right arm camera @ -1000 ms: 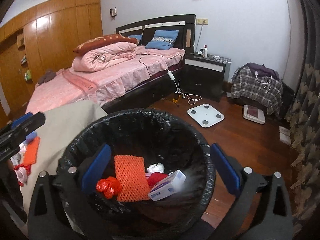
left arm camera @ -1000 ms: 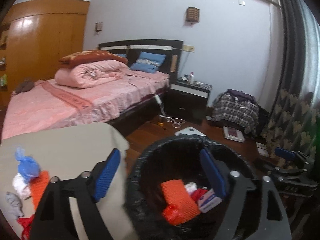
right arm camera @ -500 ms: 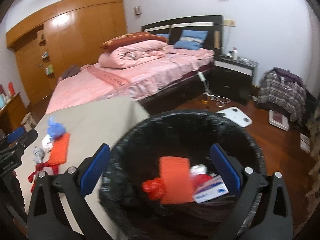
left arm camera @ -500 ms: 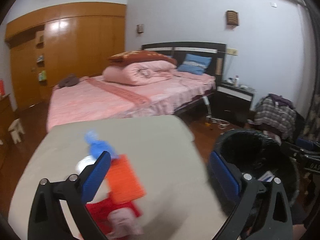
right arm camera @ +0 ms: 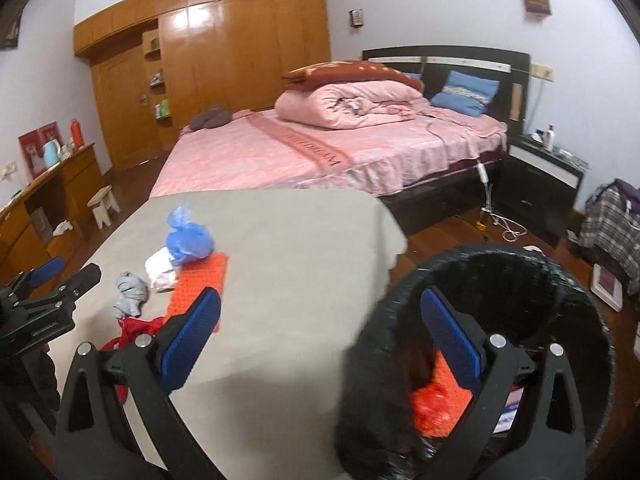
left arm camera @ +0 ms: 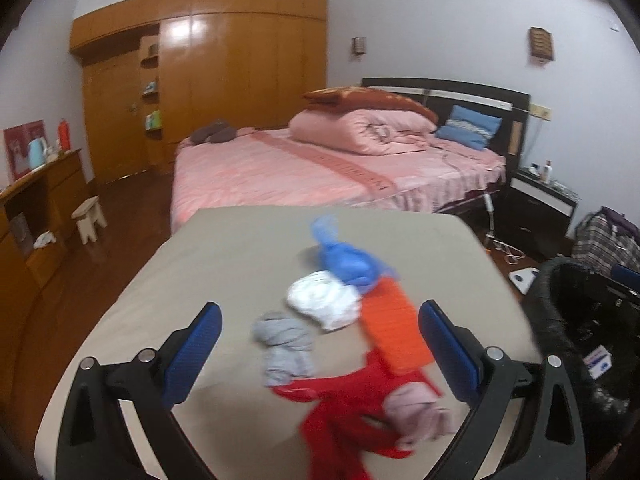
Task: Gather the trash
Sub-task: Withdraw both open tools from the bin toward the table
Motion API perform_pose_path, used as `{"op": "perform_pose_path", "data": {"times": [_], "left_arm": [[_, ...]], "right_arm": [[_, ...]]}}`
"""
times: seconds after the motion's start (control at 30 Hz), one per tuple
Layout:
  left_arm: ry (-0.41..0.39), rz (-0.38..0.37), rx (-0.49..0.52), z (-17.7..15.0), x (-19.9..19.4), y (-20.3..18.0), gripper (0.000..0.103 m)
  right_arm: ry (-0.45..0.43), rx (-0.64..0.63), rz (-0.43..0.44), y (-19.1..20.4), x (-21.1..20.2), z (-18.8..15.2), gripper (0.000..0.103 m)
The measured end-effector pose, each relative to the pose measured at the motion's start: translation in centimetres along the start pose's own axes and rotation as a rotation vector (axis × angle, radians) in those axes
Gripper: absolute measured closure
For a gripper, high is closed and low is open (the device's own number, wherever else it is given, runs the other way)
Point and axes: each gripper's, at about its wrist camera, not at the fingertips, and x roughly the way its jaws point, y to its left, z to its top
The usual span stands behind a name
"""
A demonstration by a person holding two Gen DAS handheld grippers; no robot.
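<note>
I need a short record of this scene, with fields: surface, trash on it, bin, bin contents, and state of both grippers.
surface: table with beige cloth
trash on it: blue bag, white wad, grey wad, orange mesh, red bag, pink wad
bin: black-lined bin, beside the table
bin contents: orange mesh piece, small box
left gripper: open, empty
right gripper: open, empty

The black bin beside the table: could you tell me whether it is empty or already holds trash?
Not empty: the bin holds orange netting and a small box.
</note>
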Motion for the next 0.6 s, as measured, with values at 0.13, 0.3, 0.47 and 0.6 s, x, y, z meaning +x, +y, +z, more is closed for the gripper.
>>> {"op": "perform_pose_path", "data": {"times": [0.13,0.3,0.47,0.6], "left_arm": [[0.025,0.034,-0.018,-0.5,1.6,2.1,0.008],[0.056,0.05,-0.038,-0.8,3.7,3.5,0.01],[0.093,0.046,-0.039,-1.4,5.7,4.1,0.013],[0.135,0.037,-0.044,-2.0,7.4,4.6,0.014]], "right_arm": [[0.005,-0.01,0.017,1.8,1.8,0.2,0.006],[0.021,-0.016,0.021,3.0,3.8,0.2,0.006],[0.038,-0.019,0.022,4.0,5.7,-0.1,0.006],[0.05,-0.023,0.021,4.5,6.8,-0.2,0.006]]}}
